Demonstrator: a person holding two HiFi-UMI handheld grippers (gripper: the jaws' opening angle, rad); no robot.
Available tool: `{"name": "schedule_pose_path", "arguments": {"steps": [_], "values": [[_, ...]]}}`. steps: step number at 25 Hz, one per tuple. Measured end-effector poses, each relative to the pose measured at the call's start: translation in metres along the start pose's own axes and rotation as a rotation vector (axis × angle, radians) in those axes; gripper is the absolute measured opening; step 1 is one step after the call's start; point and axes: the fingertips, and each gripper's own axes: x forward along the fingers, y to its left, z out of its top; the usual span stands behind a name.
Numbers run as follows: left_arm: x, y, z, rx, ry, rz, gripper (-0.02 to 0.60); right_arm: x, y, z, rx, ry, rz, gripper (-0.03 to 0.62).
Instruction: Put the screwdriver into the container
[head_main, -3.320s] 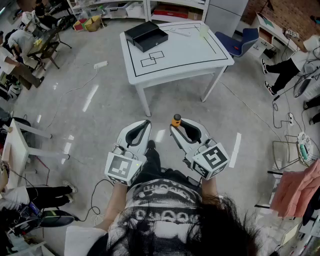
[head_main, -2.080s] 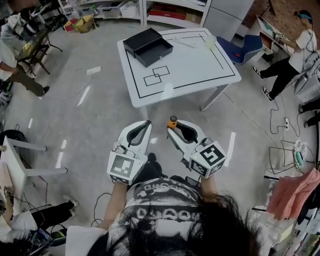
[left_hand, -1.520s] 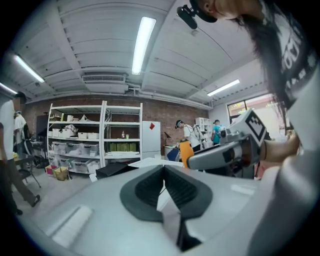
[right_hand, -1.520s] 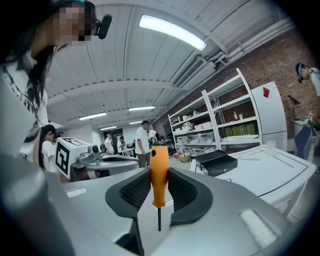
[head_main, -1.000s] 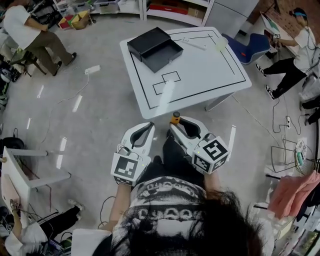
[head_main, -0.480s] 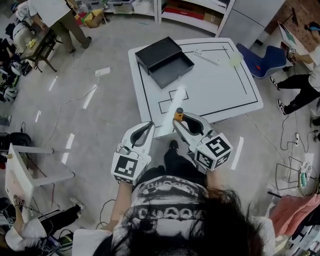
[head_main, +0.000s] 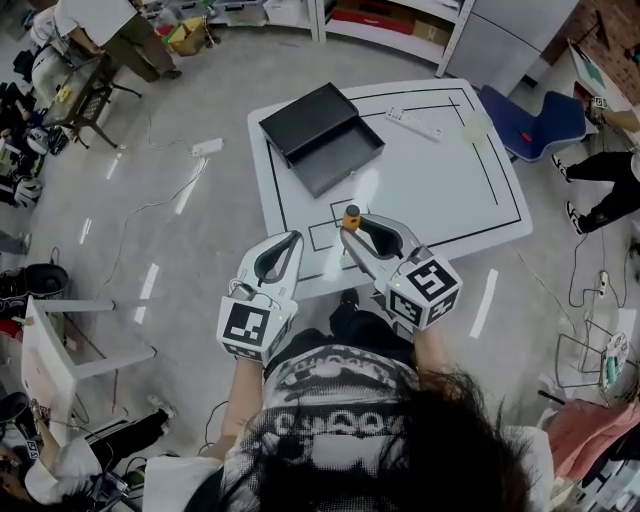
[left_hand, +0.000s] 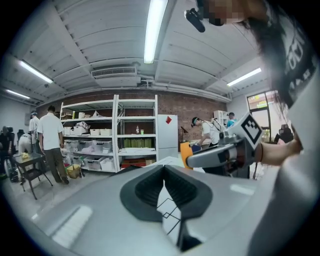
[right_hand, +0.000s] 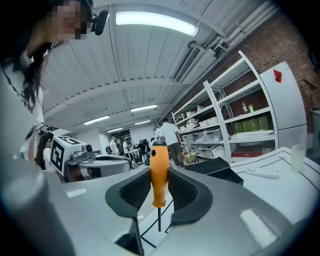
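Note:
A black open container (head_main: 322, 137) sits on the far left part of the white table (head_main: 440, 190). My right gripper (head_main: 352, 226) hangs over the table's near edge, shut on the screwdriver (head_main: 351, 216). The screwdriver stands upright between the pads, orange handle (right_hand: 159, 160) up and thin shaft pointing down. In the right gripper view the container (right_hand: 216, 170) lies ahead to the right. Beside it on the left, my left gripper (head_main: 288, 242) is shut with nothing in it; its jaws meet in the left gripper view (left_hand: 163, 173).
A white remote (head_main: 413, 124) and a pale cup (head_main: 475, 128) lie on the table's far side. Black lines and two small squares (head_main: 330, 225) mark the tabletop. A blue chair (head_main: 530, 110) stands to the right; shelves and people stand around the room.
The person has walked up to the table. Both grippers, once over bare floor, now hang at the table's near edge, the screwdriver still held upright in the right one.

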Motion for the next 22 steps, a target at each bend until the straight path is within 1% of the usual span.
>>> {"name": "schedule_pose_path", "arguments": {"steps": [4, 9, 16, 22], "values": [[0.023, 0.006, 0.004, 0.002, 0.004, 0.015, 0.000, 0.009, -0.027, 0.004, -0.002, 0.007, 0.013, 0.114], [0.041, 0.013, 0.004, -0.001, 0.011, 0.034, 0.000, 0.023, -0.049, 0.006, -0.022, 0.022, 0.026, 0.114], [0.059, 0.017, 0.001, -0.011, 0.020, 0.049, 0.000, 0.036, -0.072, 0.006, -0.037, 0.042, 0.039, 0.114], [0.059, 0.020, -0.003, -0.023, 0.025, 0.053, 0.000, 0.043, -0.083, 0.000, -0.045, 0.070, 0.024, 0.114]]}}
